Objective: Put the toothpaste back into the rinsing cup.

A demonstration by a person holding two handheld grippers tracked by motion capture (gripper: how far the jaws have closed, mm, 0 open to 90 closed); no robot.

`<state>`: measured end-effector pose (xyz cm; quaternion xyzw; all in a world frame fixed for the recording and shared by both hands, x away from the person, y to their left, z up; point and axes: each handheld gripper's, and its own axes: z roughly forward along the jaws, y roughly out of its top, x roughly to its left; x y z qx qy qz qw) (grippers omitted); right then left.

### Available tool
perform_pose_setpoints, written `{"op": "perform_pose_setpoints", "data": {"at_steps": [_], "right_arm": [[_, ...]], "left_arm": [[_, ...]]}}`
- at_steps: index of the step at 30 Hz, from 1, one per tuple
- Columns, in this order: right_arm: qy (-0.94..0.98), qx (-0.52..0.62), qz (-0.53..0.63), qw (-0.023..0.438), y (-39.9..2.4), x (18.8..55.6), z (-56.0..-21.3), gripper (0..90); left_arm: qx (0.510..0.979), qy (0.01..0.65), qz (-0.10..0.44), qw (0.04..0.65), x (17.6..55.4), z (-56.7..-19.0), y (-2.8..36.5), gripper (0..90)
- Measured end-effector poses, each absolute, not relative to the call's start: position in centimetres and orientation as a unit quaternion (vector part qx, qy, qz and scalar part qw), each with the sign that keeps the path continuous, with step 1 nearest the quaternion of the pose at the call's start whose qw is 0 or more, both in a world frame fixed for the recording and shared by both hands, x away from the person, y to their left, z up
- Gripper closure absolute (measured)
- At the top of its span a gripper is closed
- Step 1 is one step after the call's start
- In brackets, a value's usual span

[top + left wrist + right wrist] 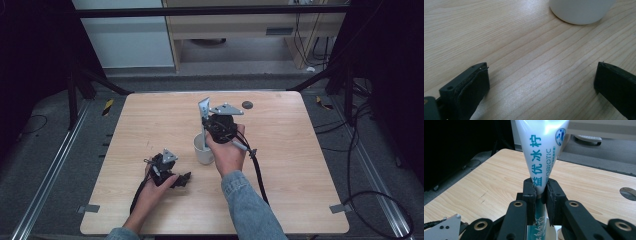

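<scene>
Under both grippers lies the wooden table (150,120). Ahead of the left gripper (541,82), whose jaws stand wide apart with only bare wood between them, sits the white cup (581,11). Between the clenched jaws of the right gripper (540,192), a toothpaste tube (541,147) stands upright, its lower end reaching down toward the cup.

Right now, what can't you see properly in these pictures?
- Inside the white cup: high view, hidden by the right gripper and hand.
- Tube's flat end: right gripper view, cut by the top edge.
- Cup's upper part: left gripper view, cut by the top edge.
- Small print on tube: too small.
</scene>
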<state>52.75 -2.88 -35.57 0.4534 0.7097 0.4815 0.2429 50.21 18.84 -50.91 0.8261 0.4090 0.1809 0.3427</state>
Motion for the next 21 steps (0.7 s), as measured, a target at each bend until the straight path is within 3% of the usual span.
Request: {"op": "perform_pose_setpoints", "data": {"at_steps": [21], "right_arm": [[0.715, 0.459, 0.471, 0.237, -2.8, 53.0, -37.6, 78.9]], "left_arm": [[0.827, 0.409, 0.180, 0.342, 50.2, -50.9, 18.8, 0.0]]}}
